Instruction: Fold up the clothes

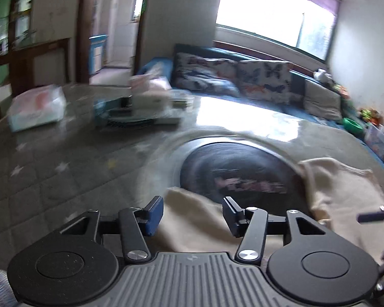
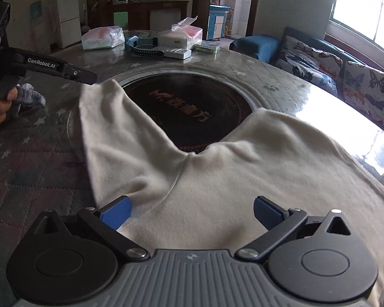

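Cream trousers [image 2: 192,168] lie flat on the round table [image 2: 38,158], legs spread across its dark centre disc [image 2: 189,107] (lettering on it), left gripper [image 1: 193,216] and right gripper [image 2: 192,213] both over the cloth, jaws apart, holding nothing.

Each camera sits on its gripper, close above the table [image 2: 38,153], looking down; both see the cloth [image 2: 204,179].
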A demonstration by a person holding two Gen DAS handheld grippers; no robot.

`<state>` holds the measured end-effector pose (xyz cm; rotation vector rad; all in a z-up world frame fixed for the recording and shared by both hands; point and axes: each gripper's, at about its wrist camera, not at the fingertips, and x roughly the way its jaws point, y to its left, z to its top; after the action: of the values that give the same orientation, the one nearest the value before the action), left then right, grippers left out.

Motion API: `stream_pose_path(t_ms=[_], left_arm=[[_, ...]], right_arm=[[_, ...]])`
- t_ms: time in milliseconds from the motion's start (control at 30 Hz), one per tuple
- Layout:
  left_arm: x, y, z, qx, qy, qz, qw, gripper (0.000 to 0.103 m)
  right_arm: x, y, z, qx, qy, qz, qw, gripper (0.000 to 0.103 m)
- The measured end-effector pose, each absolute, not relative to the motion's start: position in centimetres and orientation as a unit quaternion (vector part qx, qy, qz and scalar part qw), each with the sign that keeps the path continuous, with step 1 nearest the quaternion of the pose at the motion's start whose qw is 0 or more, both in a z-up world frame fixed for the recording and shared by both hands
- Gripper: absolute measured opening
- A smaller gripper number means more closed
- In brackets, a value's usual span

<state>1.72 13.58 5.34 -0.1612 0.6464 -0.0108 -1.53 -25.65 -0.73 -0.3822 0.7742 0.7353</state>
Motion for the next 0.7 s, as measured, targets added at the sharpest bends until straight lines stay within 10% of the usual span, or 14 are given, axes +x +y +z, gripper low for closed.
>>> stream_pose_path(t_ms=[700], left_arm=[[12.8, 0.6, 4.2, -0.096, 0.365, -0.111, 0.919, 0.076]], right_arm=[[8.4, -31.1, 0.6, -0.119, 0.385, 0.228, 0.886, 0.103]])
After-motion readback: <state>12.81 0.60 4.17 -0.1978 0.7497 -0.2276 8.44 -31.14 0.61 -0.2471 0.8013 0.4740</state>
